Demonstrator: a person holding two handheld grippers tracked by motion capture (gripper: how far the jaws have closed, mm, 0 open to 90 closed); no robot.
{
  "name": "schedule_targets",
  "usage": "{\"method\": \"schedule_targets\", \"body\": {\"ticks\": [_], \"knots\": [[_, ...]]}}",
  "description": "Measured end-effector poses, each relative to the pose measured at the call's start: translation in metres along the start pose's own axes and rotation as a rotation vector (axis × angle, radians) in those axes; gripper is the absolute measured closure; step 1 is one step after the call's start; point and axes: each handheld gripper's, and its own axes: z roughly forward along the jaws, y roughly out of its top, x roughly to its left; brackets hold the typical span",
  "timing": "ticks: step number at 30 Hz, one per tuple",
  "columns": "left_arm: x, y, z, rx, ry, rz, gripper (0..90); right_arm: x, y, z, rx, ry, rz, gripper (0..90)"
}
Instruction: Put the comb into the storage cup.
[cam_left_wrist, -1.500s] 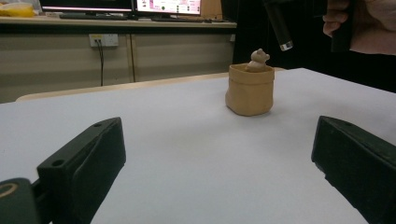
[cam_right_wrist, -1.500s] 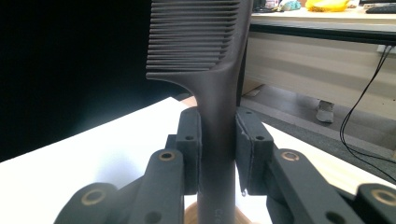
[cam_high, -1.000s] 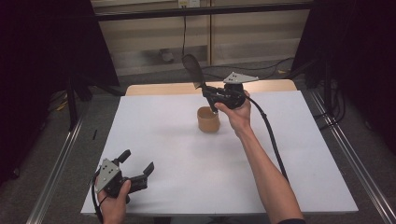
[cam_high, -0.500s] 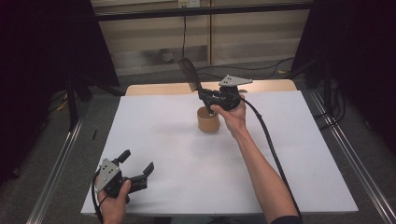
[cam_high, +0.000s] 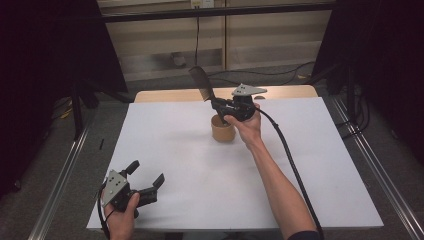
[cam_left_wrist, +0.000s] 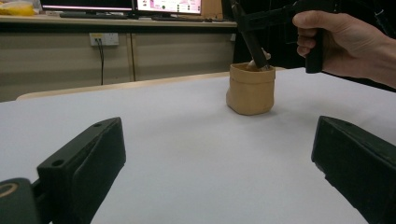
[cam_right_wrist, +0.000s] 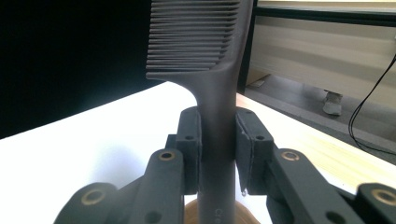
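My right gripper (cam_high: 215, 104) is shut on the handle of a dark comb (cam_high: 201, 82), whose teeth point up and to the left. In the right gripper view both pads (cam_right_wrist: 191, 149) press the comb's handle (cam_right_wrist: 215, 116). Just below stands a tan soft-sided cup (cam_high: 223, 130), and in the left gripper view the handle's lower end (cam_left_wrist: 254, 46) reaches the mouth of the cup (cam_left_wrist: 251, 91). My left gripper (cam_high: 146, 172) rests open at the front left of the table with nothing between its fingers (cam_left_wrist: 88, 158).
A white sheet (cam_high: 300, 165) covers the table, with a wooden strip (cam_high: 165, 95) along the back edge. Metal rails (cam_high: 60, 190) run along both sides. The right gripper's cable (cam_high: 292, 165) trails across the sheet beside the forearm.
The right hand has drifted slightly left and down with the comb, bringing the handle closer over the cup. The left gripper has not moved.
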Motion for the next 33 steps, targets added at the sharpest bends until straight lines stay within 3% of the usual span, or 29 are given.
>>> {"method": "schedule_targets", "body": {"ticks": [14, 33], "knots": [[0.000, 0.000, 0.000, -0.007, 0.000, -0.011, 3.0, 0.002, -0.013, 0.008, 0.025, 0.000, -0.013, 73.2], [0.000, 0.000, 0.000, -0.001, 0.000, -0.007, 3.0, 0.002, -0.030, 0.001, 0.042, -0.018, 0.010, 73.1]]}}
